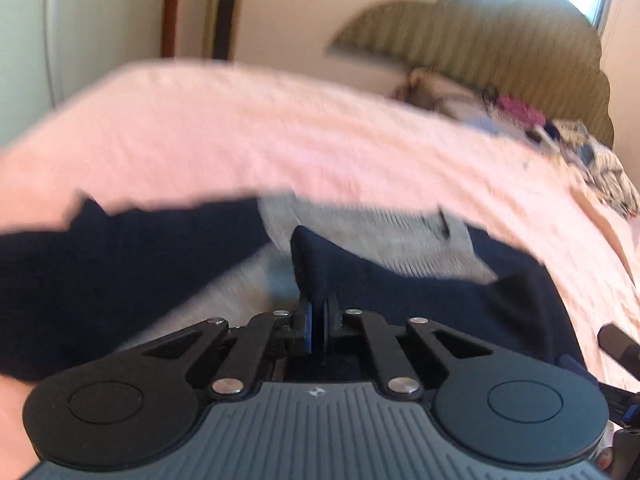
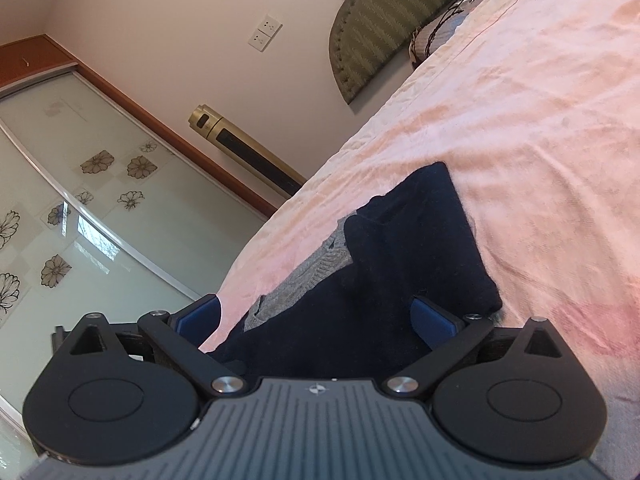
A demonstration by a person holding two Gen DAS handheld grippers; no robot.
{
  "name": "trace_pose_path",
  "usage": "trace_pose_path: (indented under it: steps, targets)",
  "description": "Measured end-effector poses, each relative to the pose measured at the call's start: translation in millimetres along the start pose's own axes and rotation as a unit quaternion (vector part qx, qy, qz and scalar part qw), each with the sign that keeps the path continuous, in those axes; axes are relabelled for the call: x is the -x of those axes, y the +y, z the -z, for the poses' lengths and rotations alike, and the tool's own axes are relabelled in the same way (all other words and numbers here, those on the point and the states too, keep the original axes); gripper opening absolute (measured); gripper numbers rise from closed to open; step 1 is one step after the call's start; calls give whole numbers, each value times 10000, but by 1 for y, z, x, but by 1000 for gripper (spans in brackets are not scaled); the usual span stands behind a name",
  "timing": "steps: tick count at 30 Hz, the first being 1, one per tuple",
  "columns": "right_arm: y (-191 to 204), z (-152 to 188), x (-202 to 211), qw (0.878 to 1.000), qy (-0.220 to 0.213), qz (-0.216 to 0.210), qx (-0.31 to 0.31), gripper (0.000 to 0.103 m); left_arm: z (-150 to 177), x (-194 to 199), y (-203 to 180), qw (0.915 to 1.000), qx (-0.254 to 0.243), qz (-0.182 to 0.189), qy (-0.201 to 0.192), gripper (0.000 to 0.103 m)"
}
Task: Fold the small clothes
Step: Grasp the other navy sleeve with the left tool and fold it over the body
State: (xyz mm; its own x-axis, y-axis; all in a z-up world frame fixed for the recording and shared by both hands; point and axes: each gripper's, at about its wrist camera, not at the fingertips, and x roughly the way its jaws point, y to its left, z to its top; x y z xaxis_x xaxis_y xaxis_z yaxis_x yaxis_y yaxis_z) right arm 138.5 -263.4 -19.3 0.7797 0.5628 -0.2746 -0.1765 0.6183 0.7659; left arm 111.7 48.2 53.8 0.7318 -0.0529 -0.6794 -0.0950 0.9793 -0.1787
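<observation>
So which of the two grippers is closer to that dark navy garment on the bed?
Left. The left gripper is shut on a fold of the navy garment. The right gripper is open, its pads either side of the cloth without pressing.

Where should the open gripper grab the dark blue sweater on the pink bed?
Probably the near navy edge of the dark blue sweater, coming in low from this side. That edge already lies between the right hand-held gripper's open jaws, and it looks bunched, so there's a fold to pinch. The left hand-held gripper is shut on another part.
</observation>
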Motion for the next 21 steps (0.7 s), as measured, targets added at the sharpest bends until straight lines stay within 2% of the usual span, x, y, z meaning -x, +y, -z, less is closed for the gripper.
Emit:
trace_pose_path:
  steps: [2, 4, 7, 9, 12, 14, 15, 16, 18, 20, 21]
  targets:
    - [1, 1, -1, 10000, -1, 4, 18, 101, 1, -2, 12, 9997, -13, -229, 28, 4]
    - [1, 1, -2, 10000, 14, 3, 45, 102, 13, -22, 21, 9983, -129, -340, 453, 5]
    - [3, 2, -5, 9999, 68, 50, 115, 103, 29, -14, 19, 9976, -334, -583, 168, 8]
    - [4, 2, -6, 9998, 107, 82, 156, 103, 30, 4, 16, 9969, -302, -720, -41, 9]
    - [10, -3, -3, 9996, 115, 190, 156, 103, 29, 31, 15, 9926, -307, -952, -692, 11]
    - [21, -11, -1, 9998, 63, 24, 206, 103, 29, 39, 16, 9914, -249, -721, -1064, 30]
    - [28, -17, -3, 9996, 38, -21, 288, 103, 25, 34, 11, 9927, -304, -530, -1044, 62]
    - [36, -24, -9, 9991, 61, 36, 416, 103, 23, 26, 7, 9940, -356, -389, -961, 85]
    - [51, -35, -31, 9954, 225, 382, 845, 103, 24, 1, -4, 9962, -506, -208, -683, 85]
    - [57, -38, -60, 9859, 437, 874, 1356, 103, 27, -24, -9, 9982, -527, -240, -170, 85]
    - [55, -37, -74, 9790, 578, 1161, 1571, 103, 31, -34, -7, 9981, -546, -282, -35, 92]
